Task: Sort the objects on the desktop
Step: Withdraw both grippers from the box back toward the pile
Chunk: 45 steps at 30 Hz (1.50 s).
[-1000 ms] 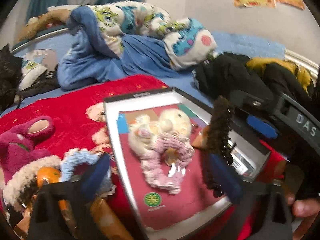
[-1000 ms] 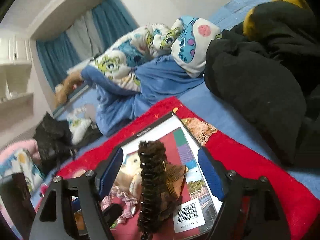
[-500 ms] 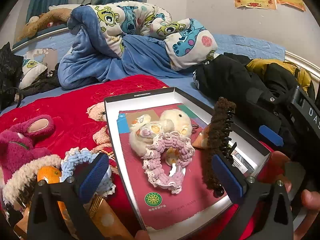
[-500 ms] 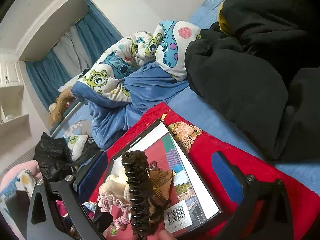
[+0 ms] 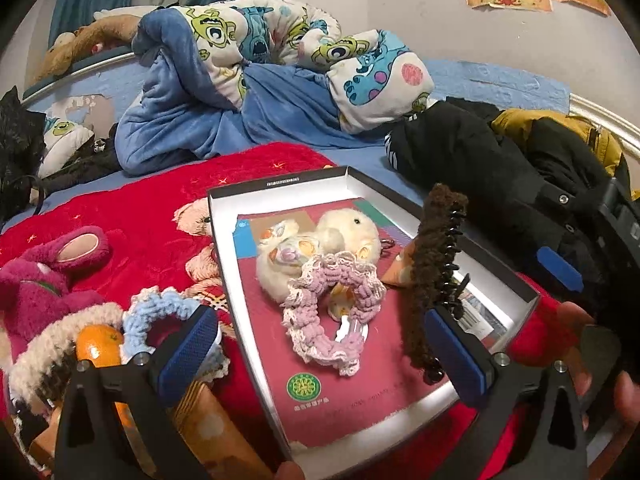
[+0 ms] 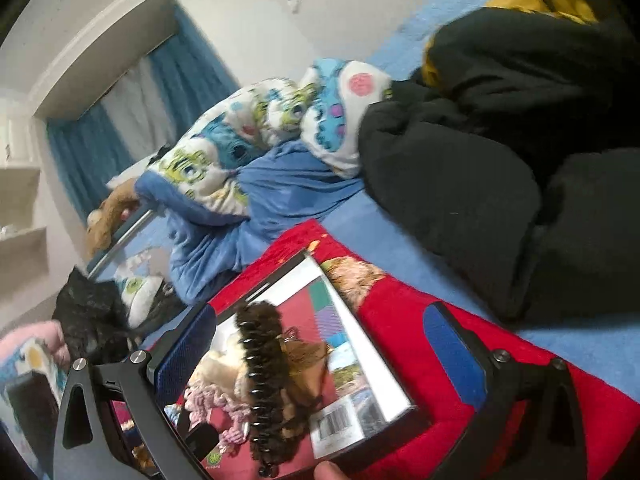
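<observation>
Right gripper (image 6: 320, 364) just opened wide, backed off fuzzy brown hair claw (image 5: 436, 264), standing on edge lengthwise along box (image 5: 280, 184), left gripper (image 5: 320, 356) wide.

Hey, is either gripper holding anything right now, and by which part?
Nothing is held. The right gripper has just opened, and the brown hair claw stands free between its fingers in the box. The left gripper is open too.

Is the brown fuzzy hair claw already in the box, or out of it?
In. The brown hair claw stands on edge inside the box, beside the pink scrunchie; the right gripper fingers stand wide, not touching it.
</observation>
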### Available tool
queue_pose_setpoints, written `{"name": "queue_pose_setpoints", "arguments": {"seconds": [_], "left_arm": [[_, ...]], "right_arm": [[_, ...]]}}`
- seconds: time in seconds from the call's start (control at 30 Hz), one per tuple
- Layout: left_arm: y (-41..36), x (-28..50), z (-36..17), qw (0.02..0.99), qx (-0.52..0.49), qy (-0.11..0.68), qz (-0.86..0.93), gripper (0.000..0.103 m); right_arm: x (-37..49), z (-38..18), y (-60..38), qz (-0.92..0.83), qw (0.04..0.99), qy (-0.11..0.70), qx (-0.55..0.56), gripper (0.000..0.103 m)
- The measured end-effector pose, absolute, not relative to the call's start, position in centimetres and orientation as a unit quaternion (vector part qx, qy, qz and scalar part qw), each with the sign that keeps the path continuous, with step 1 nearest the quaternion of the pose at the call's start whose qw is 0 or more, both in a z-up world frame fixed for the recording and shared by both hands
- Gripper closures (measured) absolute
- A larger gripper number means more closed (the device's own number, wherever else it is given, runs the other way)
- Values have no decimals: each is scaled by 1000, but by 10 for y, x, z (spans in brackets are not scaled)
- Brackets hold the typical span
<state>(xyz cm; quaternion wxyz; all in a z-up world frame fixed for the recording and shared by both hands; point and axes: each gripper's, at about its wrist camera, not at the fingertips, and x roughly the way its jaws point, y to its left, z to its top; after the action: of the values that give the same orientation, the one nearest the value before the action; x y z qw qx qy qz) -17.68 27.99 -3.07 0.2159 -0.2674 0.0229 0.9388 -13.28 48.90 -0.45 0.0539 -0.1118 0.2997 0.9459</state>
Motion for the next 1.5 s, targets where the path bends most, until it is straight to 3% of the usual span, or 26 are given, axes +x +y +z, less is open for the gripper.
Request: {"name": "queue_pose_setpoints", "arguments": {"seconds": [0.2,0.6,0.97,1.5], "left_arm": [[254,-156,-6,210,-276,11,938,0],[142,-119,48,153,-261,-18,953,0],[43,-79,99,123,-228,-34,965,0],[37,-72,7,113,-276,-36,954,0]], "right_arm": [[-124,11,478,951,75,271,-127,0],[-83,91,423,951,33,291,-99,0],[-86,122,319,957,-93,250,-116,0],[-92,62,279,972,-98,149,-151,0]]}}
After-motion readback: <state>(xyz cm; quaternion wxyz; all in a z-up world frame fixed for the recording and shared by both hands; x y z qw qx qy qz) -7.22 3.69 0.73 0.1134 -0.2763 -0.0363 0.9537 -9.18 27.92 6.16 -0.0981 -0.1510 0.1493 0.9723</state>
